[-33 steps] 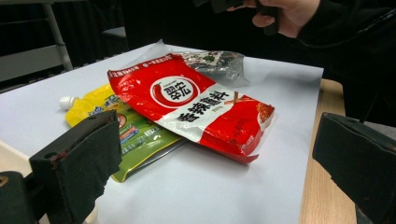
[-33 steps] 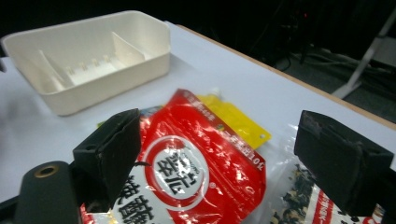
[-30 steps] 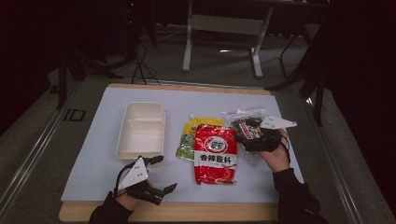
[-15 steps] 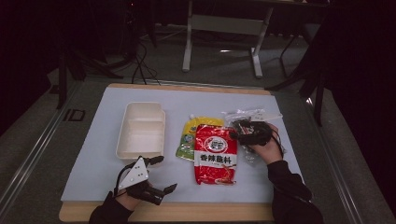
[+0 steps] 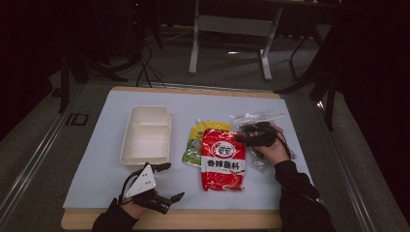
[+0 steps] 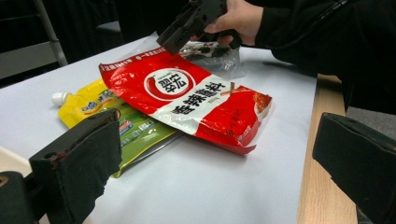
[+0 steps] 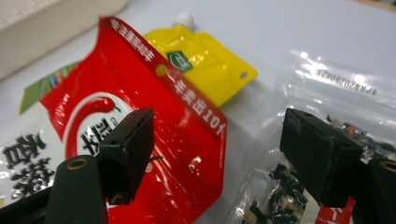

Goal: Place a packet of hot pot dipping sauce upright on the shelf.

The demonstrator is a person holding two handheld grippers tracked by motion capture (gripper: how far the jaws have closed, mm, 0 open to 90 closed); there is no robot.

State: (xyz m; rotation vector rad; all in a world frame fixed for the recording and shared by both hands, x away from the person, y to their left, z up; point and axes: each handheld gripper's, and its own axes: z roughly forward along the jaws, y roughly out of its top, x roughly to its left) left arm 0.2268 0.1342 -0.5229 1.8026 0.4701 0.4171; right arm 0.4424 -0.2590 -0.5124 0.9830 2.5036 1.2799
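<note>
While the right gripper (image 7: 212,158) hangs wide open astride the red packet's (image 5: 223,158) 1 o'clock corner and the clear bag (image 7: 299,140), closing could catch both; red packet overlaps the yellow pouch (image 5: 199,140) at mat centre, may drag it; left gripper (image 5: 164,181) wide open, idle at 7 o'clock.

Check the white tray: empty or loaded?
Empty. The high view shows the tray with both compartments bare; the red pouch, yellow pouch and clear bag lie beside it.
</note>
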